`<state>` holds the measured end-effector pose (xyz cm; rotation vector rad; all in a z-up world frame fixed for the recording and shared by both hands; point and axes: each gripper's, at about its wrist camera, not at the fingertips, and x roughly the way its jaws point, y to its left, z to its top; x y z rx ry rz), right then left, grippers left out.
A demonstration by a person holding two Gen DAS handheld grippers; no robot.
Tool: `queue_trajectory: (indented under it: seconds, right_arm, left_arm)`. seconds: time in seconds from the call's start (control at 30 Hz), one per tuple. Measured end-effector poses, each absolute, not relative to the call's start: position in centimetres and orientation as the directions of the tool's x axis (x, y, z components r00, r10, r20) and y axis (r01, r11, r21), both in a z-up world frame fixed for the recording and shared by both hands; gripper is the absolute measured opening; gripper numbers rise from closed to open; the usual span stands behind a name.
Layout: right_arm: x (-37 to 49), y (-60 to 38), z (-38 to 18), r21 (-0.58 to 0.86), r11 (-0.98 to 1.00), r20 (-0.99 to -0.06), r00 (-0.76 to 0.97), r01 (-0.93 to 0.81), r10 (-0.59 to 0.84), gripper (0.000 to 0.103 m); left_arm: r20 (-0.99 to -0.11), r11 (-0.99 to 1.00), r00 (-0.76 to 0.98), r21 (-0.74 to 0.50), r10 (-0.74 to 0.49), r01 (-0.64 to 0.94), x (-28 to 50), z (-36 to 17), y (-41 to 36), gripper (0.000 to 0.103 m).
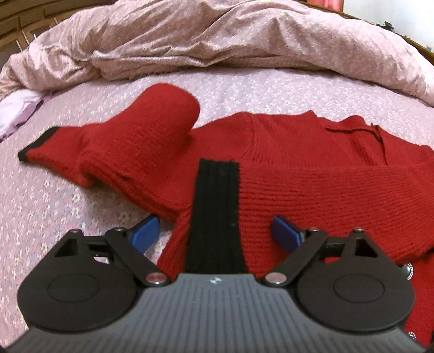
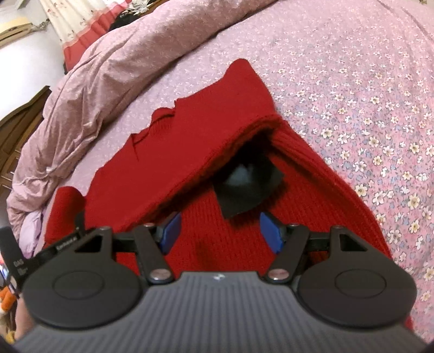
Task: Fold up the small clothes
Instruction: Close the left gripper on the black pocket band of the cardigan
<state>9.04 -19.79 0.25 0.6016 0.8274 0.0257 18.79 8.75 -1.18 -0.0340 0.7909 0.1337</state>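
Note:
A red knit sweater (image 1: 298, 152) lies spread on the floral bed sheet (image 1: 54, 206). One sleeve is folded across its body, and that sleeve's black ribbed cuff (image 1: 217, 206) points toward my left gripper (image 1: 217, 232). The gripper is open, its blue pads (image 1: 146, 230) standing apart on either side of the cuff. The other sleeve (image 1: 152, 130) bulges up at the left and ends in a black-edged tip (image 1: 35, 144). In the right wrist view my right gripper (image 2: 221, 233) hovers open over the red knit (image 2: 152, 163), with a black cuff (image 2: 246, 187) poking out from under a folded flap just ahead.
A crumpled pink duvet (image 1: 244, 38) is heaped along the back of the bed (image 2: 366, 108). A white and lilac cloth (image 1: 19, 111) lies at the left edge. Metal buttons (image 1: 407, 271) show at the sweater's near right. Dark wooden furniture (image 2: 16, 135) and a curtain (image 2: 76, 24) stand beyond the bed.

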Motion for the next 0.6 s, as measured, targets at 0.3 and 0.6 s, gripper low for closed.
queue_trajectory:
  seconds: [0.3,0.6]
  right_arm:
    - [9.6,-19.4,0.2,0.497,0.846,-0.687,0.684,0.196,0.244,0.067]
    - [9.6,-19.6,0.2,0.502,0.844,-0.685,0.683,0.189,0.254,0.067]
  left_arm:
    - [-0.651,0.992,0.749,0.098,0.122,-0.076,18.5,-0.9,7.4,0.05]
    - [-0.519,0.981,0.847,0.192,0.117,-0.018,14.3,1.6,5.4,0.051]
